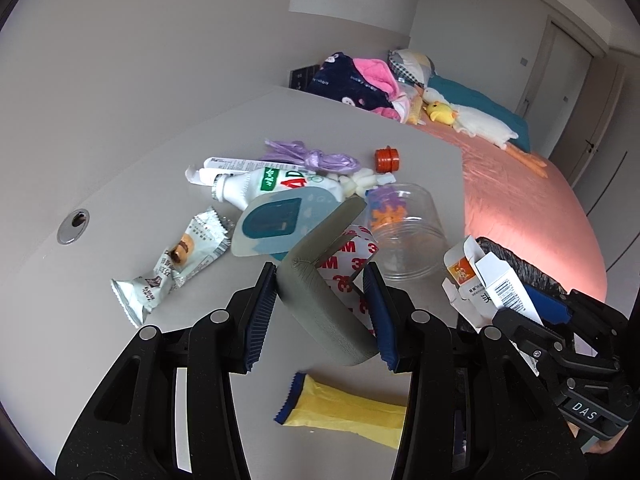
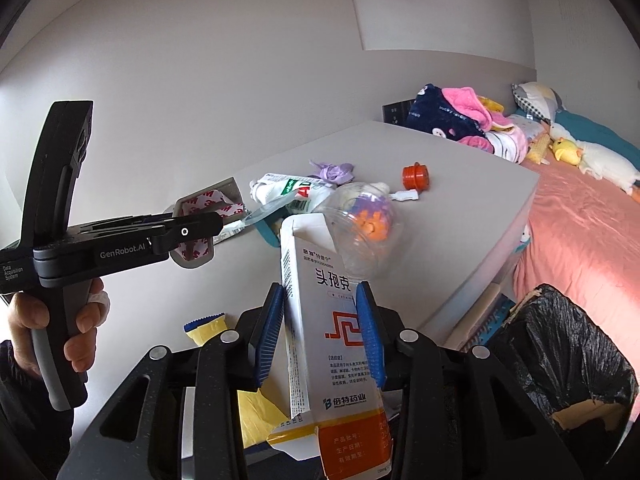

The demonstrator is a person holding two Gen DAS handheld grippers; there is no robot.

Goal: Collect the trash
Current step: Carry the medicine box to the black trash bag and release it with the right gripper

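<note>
Left hand-held gripper (image 1: 326, 300) is clamped on a grey bent foam pad with white 3M-printed backing (image 1: 320, 280), lifted clear of the pale grey counter (image 1: 100, 280). Right hand-held gripper (image 2: 320, 328) has its pads closed on a flattened white-and-orange cardboard medicine box (image 2: 332, 332), centre of the right wrist frame.

Target looks like the black-bag-lined bin (image 2: 568, 360), lower right, just beside the counter edge and below it.

To do this step well: carry both pieces out over the bin mouth before letting go (the box is long and floppy, so it could catch the rim). Drop one at a time so the grippers don't collide.

Still on the counter: silver snack wrapper (image 1: 176, 264), yellow sachet (image 1: 344, 408), clear plastic jar (image 1: 404, 236), red cap (image 1: 387, 160).
</note>
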